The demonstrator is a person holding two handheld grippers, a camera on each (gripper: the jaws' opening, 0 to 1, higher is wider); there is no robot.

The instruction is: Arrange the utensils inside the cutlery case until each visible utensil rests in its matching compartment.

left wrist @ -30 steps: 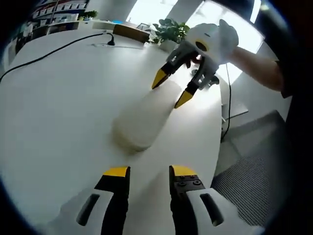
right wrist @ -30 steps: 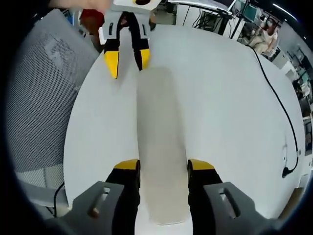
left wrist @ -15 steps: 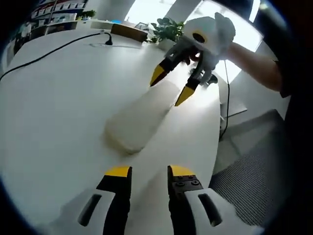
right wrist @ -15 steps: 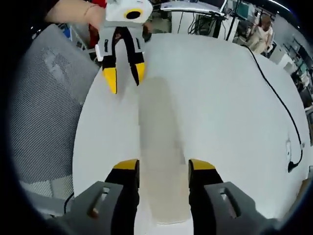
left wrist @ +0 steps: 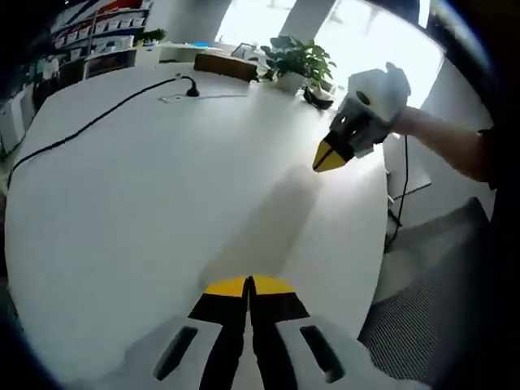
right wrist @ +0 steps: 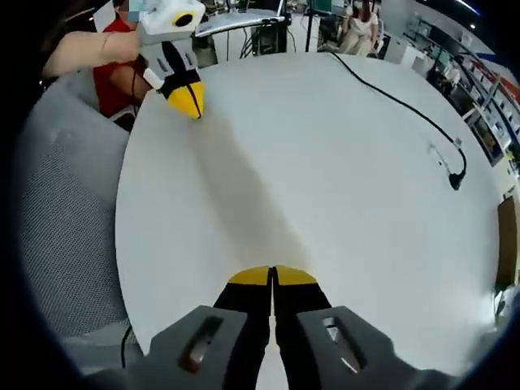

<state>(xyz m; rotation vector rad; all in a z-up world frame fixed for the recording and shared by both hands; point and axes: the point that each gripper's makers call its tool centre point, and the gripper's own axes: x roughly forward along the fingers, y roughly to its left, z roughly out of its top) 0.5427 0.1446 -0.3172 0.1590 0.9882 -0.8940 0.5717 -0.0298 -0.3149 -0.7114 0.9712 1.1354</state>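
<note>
A black cable [left wrist: 97, 120] and potted plant [left wrist: 296, 61] sit far across the white table [left wrist: 138, 203]. The pale cutlery case [left wrist: 272, 223] lies blurred between left gripper [left wrist: 248, 285] and right gripper [right wrist: 272, 276] — both jaws pressed together at its ends, contents hidden.

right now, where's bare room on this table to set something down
The white table is bare between the black cable and the pale long strip running from the left gripper to the right gripper. Crowded: the far edge by the green potted plant, and the narrower margin beside the grey mesh chair.
</note>
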